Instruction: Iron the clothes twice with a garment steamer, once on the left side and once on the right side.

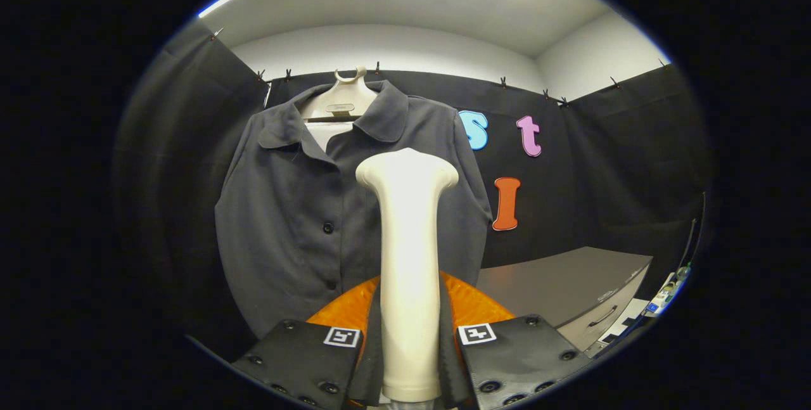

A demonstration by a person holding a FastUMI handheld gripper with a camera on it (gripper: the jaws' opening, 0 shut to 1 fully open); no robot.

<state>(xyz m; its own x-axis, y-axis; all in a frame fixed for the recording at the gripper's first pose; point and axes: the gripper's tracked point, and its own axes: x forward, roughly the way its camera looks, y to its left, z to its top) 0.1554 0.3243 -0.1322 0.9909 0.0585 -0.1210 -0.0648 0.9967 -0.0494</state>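
Observation:
A dark grey button-up shirt (298, 207) hangs on a pale hanger (339, 102) against the booth wall, its front facing me. My gripper (408, 346) is shut on the cream handle of a garment steamer (408, 258), which stands upright between the fingers. The steamer's flared head (407, 172) sits in front of the shirt's right half, near the chest. I cannot tell whether the head touches the cloth. An orange rounded part (472, 305) shows just behind the handle, between the fingers.
A grey cabinet (570, 289) with a drawer handle stands to the right of the shirt, lower down. Small items lie beyond the cabinet's right end. Black cloth walls close in the left, back and right.

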